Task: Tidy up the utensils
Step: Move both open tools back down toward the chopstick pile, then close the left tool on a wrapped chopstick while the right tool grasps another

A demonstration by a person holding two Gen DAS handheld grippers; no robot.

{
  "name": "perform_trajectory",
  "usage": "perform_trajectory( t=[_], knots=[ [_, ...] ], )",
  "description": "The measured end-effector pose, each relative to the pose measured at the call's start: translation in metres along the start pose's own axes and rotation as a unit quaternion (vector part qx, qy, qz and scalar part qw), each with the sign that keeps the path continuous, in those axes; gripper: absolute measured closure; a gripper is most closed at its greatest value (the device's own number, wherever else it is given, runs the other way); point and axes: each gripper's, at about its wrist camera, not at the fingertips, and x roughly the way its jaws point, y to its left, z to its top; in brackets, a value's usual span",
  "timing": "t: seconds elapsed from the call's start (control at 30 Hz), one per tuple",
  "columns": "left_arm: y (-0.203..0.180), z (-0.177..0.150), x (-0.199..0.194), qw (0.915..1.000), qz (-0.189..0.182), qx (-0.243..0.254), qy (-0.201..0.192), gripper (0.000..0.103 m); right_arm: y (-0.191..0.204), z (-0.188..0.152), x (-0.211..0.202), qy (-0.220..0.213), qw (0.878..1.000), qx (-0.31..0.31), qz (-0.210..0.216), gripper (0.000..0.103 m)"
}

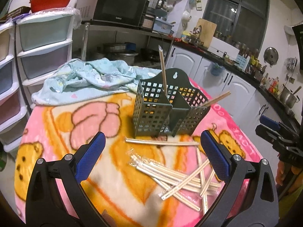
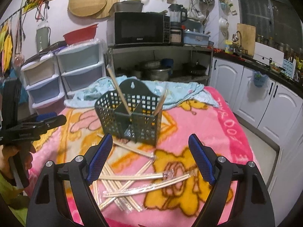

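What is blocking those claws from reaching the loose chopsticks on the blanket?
Nothing visible. Both the left claw and the right claw are open above the wrapped chopsticks, with only bare blanket between. The holder stands farther back.

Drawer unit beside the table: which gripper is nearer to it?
Left. The left gripper hangs open over the drawer unit side of the blanket; the right gripper is farther over, beyond the loose chopsticks, toward the white cabinets.

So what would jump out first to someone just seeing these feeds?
The dark green slotted caddy standing mid-table on the loud pink cartoon blanket, two wrapped chopsticks poking out of it. Just in front, a jumbled pile of wrapped chopsticks lies between both grippers' open blue fingers.
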Motion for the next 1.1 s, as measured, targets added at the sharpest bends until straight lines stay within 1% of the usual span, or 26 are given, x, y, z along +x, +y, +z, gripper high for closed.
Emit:
perform_trajectory(
  t=[0.23, 0.57, 0.8, 0.97, 1.0, 1.1],
  knots=[
    [-0.001, -0.012, 0.005, 0.9998, 0.006, 0.005, 0.018, 0.011, 0.004, -0.017, 0.012, 0.029, 1.0, -0.005, 0.005, 0.023],
    [0.005, -0.032, 0.023, 0.9984, 0.007, 0.006, 0.056, 0.011, 0.007, -0.039, 0.04, 0.078, 0.997, -0.01, 0.014, 0.023],
    [0.014, -0.045, 0.04, 0.9967, 0.005, 0.001, 0.081, 0.011, -0.002, -0.055, 0.065, 0.114, 0.993, 0.003, 0.019, 0.024],
    [0.025, -0.052, 0.052, 0.9952, -0.009, -0.018, 0.096, 0.011, -0.016, -0.06, 0.083, 0.132, 0.991, 0.014, 0.019, 0.025],
    [0.026, -0.054, 0.054, 0.9948, -0.012, -0.022, 0.099, 0.012, -0.02, -0.061, 0.087, 0.137, 0.99, 0.018, 0.017, 0.025],
    [0.03, -0.055, 0.062, 0.9931, -0.026, -0.037, 0.108, 0.023, -0.033, -0.062, 0.099, 0.151, 0.988, 0.034, 0.018, 0.029]
  ],
)
